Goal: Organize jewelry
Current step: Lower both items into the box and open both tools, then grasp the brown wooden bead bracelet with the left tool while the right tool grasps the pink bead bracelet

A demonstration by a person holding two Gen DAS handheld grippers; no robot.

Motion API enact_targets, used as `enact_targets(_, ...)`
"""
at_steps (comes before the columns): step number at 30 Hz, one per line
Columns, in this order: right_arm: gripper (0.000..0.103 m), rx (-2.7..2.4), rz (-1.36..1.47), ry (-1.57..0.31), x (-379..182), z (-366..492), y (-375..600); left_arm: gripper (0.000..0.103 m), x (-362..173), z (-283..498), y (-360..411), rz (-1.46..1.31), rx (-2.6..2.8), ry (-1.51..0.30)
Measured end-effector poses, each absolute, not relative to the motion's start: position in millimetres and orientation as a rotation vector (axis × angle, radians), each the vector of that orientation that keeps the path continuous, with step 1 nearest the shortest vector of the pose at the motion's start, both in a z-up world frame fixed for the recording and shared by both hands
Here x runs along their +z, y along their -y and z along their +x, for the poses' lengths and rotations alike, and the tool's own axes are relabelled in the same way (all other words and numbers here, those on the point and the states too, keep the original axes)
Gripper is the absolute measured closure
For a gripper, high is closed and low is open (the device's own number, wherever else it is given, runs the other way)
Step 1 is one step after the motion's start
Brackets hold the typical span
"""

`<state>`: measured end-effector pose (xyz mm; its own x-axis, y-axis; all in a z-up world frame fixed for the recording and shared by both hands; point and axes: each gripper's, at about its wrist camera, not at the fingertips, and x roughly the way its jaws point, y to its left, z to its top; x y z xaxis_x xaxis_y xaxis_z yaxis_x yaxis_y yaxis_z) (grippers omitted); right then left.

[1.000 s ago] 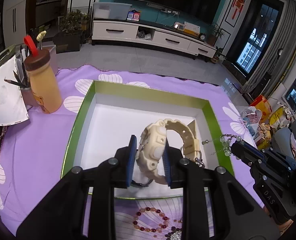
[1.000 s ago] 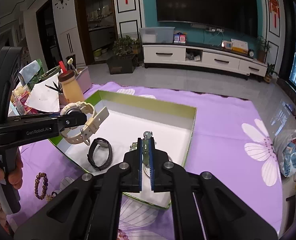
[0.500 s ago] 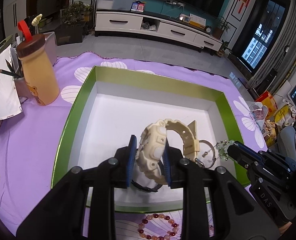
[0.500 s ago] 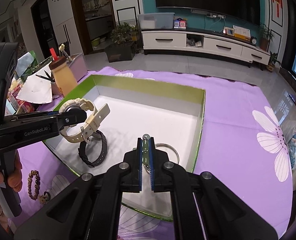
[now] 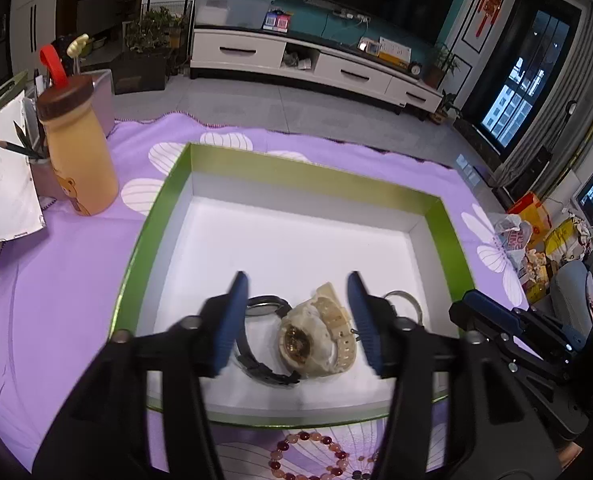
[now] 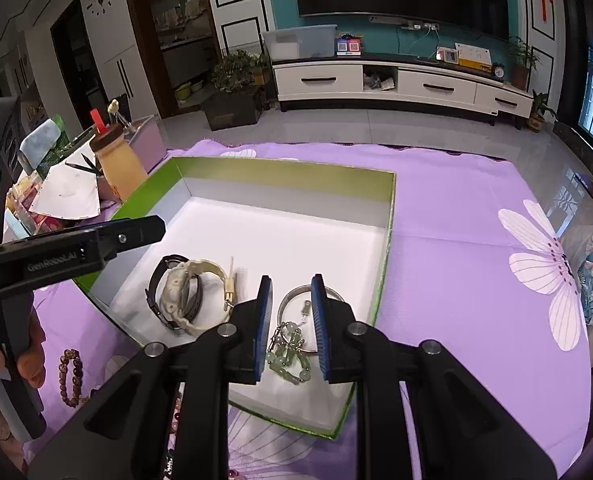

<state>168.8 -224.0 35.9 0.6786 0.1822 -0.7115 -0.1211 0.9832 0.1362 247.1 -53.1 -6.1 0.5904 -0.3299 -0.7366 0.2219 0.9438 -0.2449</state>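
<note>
Your left gripper (image 5: 296,320) is open above the cream watch (image 5: 316,340) in the box (image 5: 436,220); right gripper (image 6: 292,328) open over the green beads (image 6: 290,354).

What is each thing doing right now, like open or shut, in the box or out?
Left gripper: open, holding nothing.
Right gripper: open, holding nothing.
Green box: open, no lid on.
Cream watch: in the box, lying over the black watch.
Green bead bracelet: in the box.
Silver bangle: in the box.
Red bead bracelet: outside, on the cloth.
Bottle: upright, capped.
</note>
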Motion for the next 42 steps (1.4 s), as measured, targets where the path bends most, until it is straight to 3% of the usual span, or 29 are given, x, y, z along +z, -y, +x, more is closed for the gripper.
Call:
enact_targets(6, 0.06, 0.172, 0.096, -0.783, 45.5, 151.6, 229.6, 0.026, 3.9, 239.7, 39.5, -0.163, -0.328, -0.873)
enact_targets(13, 0.047, 0.176, 0.14, -0.767, 54.3, 129.0, 238.4, 0.021, 9.5, 224.0, 17.2, -0.195, -0.315, -0.877)
enact_targets(26, 0.046, 0.201, 0.154, -0.778, 57.1, 87.1, 239.0, 0.021, 11.3, 183.9, -25.9, -0.211, -0.269, -0.912)
enact_targets(37, 0.046, 0.252, 0.143, -0.822, 46.7, 59.4, 220.2, 0.021, -20.5, 148.1, -59.8, -0.227, -0.188, -1.001)
enact_targets(42, 0.046, 0.258, 0.149, -0.852, 36.0, 48.8, 219.1, 0.034, -29.0, 132.8, -72.8, -0.254, -0.178, -1.018)
